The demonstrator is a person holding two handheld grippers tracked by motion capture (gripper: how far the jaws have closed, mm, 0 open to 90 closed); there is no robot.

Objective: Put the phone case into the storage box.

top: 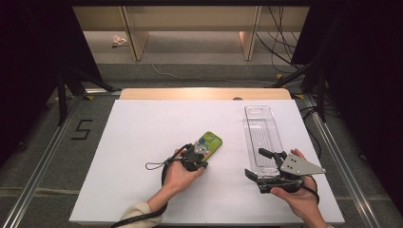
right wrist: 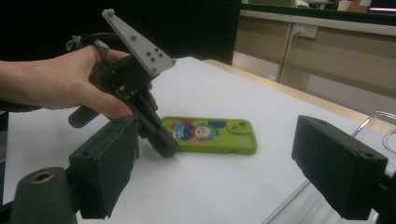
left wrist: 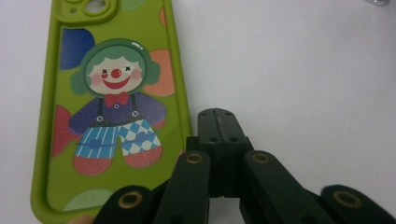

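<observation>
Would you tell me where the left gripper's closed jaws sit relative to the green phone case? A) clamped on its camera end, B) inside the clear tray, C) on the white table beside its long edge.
C: the left gripper has its jaws shut together, tips on the white table beside the green phone case, gripping nothing.

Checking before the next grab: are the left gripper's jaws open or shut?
Shut. The left gripper has its jaws pressed together with nothing between, their tips on the table beside the green phone case.
</observation>
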